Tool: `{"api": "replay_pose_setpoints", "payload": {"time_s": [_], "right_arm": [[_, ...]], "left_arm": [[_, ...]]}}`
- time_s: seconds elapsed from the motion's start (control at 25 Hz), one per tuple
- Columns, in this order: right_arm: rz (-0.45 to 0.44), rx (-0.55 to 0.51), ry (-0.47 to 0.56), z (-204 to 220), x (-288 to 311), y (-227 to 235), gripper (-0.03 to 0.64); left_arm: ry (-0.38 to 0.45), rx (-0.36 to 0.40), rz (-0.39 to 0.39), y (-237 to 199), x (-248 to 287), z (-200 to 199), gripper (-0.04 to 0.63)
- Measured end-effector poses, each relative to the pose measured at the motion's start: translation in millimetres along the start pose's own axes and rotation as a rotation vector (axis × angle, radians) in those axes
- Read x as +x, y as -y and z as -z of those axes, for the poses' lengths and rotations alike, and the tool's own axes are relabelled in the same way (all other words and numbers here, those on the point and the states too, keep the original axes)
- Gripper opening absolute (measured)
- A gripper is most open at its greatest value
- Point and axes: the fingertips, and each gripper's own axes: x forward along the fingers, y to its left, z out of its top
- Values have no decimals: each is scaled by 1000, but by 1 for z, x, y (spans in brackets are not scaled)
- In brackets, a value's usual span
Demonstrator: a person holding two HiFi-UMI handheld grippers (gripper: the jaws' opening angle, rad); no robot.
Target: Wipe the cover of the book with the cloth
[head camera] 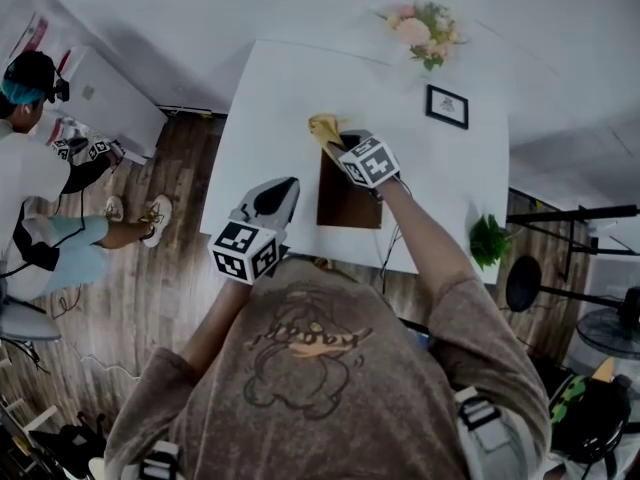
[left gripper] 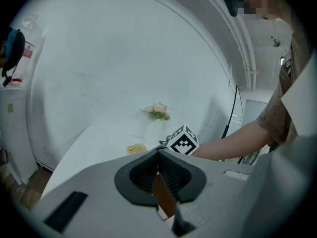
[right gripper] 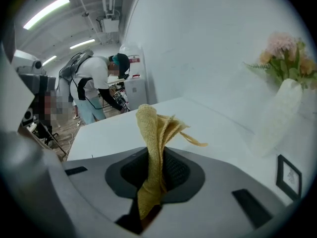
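Note:
A brown book (head camera: 348, 203) lies on the white table (head camera: 270, 118), its far edge under my right gripper (head camera: 341, 141). That gripper is shut on a yellow cloth (right gripper: 153, 128), which sticks up out of the jaws; in the head view the cloth (head camera: 325, 126) bunches just beyond the book's far left corner. My left gripper (head camera: 284, 187) hovers to the left of the book, apart from it, near the table's front. Its jaws (left gripper: 158, 153) meet at the tips, and a brown sliver of the book (left gripper: 164, 196) shows through the gap beneath them. The right gripper's marker cube (left gripper: 182, 141) shows ahead.
A vase of pink flowers (head camera: 425, 31) and a small framed picture (head camera: 447, 106) stand at the table's far right. A green plant (head camera: 488, 238) sits by the right edge. A person (head camera: 35, 178) stands on the wooden floor at left, near a white cabinet (head camera: 100, 93).

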Motion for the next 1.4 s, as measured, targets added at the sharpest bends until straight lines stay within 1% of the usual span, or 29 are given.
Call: {"api": "replay_pose_setpoints", "payload": {"time_s": [0.12,0.24,0.8,1.04,1.4], "right_arm": [[0,45,3,3,-1,-1,63],[-4,38,-3,3,-5,-7,63],[-61,97,10,29,-25,-41,61],[-92,92,2,43,-37,-61,61],[-92,85,5,59,-50,-84,61]], "left_arm": [[0,-5,-1,1,-2,1,4],[1,-4,3,3,-3,1,3],[-15,7,52,18,4,4,3],[-19,11,63,19,5,3,3],[-23,17,75,20,6,2,4]]}}
